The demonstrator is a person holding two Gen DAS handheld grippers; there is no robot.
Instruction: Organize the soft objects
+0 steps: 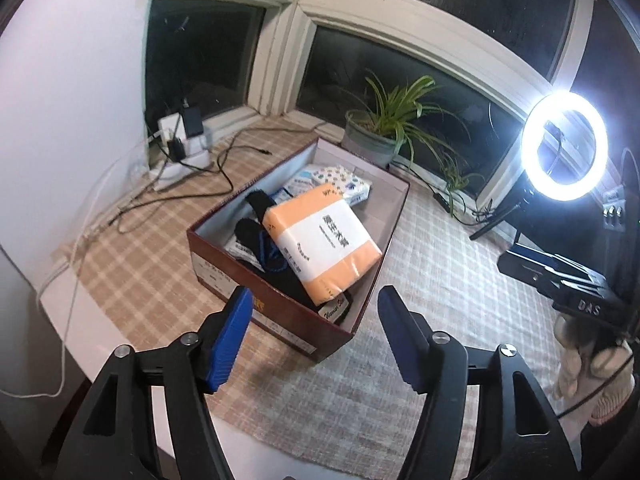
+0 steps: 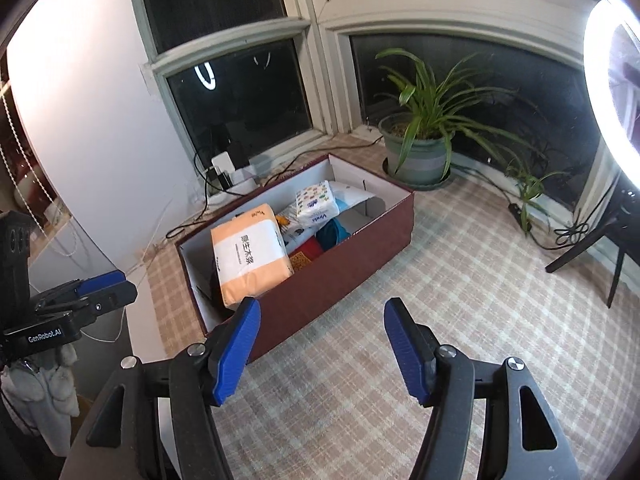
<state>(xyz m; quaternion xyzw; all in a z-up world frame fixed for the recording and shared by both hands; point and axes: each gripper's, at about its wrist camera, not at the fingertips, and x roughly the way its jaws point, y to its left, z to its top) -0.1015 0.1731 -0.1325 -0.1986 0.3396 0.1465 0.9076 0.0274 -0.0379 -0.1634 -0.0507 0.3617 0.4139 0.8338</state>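
1. Ahead of the tool, dark windows (image 2: 240, 96) in pale frames meet at a corner (night outside).
2. A white wall (image 1: 72, 92) stands ahead to the left.
3. A checked tablecloth (image 2: 420, 340) lies below.
4. A lit ring light (image 1: 565, 146) glows to the right.
5. A potted plant (image 2: 420, 136) sits ahead by the sill.

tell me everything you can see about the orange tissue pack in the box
The orange tissue pack is a soft rectangular block in glossy plastic wrap with a white band bearing dark printed characters. It lies tilted on top of other items at the near end of the maroon box, partly over dark fabric. Nothing grips it.
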